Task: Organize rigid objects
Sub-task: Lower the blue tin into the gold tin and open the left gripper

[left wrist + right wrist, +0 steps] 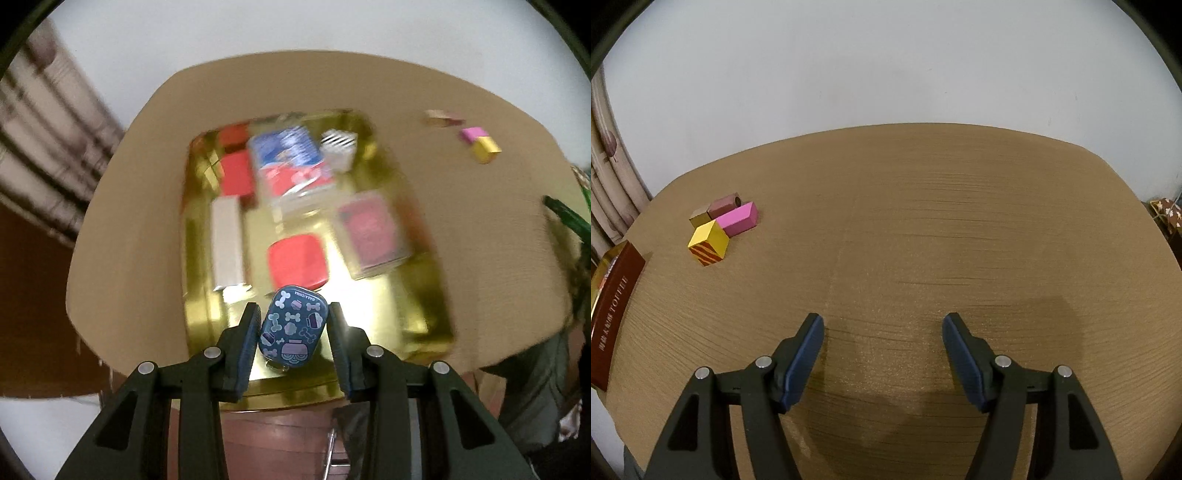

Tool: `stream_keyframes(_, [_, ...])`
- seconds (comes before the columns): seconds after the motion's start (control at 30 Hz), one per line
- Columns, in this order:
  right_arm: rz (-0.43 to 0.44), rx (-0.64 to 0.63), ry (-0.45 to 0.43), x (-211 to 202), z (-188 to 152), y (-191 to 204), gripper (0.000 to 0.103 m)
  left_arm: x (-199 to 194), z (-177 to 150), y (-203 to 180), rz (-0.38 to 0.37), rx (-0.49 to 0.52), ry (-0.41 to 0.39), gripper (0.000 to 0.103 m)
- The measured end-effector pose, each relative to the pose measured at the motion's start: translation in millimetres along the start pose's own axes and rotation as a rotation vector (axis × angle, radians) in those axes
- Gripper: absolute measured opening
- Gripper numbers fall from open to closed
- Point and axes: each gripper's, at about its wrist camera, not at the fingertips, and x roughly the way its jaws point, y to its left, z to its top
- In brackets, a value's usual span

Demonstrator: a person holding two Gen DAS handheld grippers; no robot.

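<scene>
My left gripper (291, 325) clamps the blue bone-print tin (293, 326) over the gold tray (413, 325); next, a free near spot. My right gripper (882, 354) gapes empty.

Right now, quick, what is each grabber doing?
Left gripper: closed on a small blue tin with bone pictures, above the gold tray.
Right gripper: open, holding nothing, over the bare table.
</scene>
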Motion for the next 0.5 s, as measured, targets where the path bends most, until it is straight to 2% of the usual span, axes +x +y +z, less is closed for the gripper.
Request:
stream_keyframes(0.23, [-0.023,-0.026,0.009,3.6,0.9,5.5,0.071,23.8,-11.9,31.4,0.039,-0.061,0.019,0.033])
stream_keyframes(0.5, [-0.037,-0.045,0.017,6.9,1.1,10.6,0.074,33.9,-7.0,23.2,0.077,-0.034,-0.014,0.034])
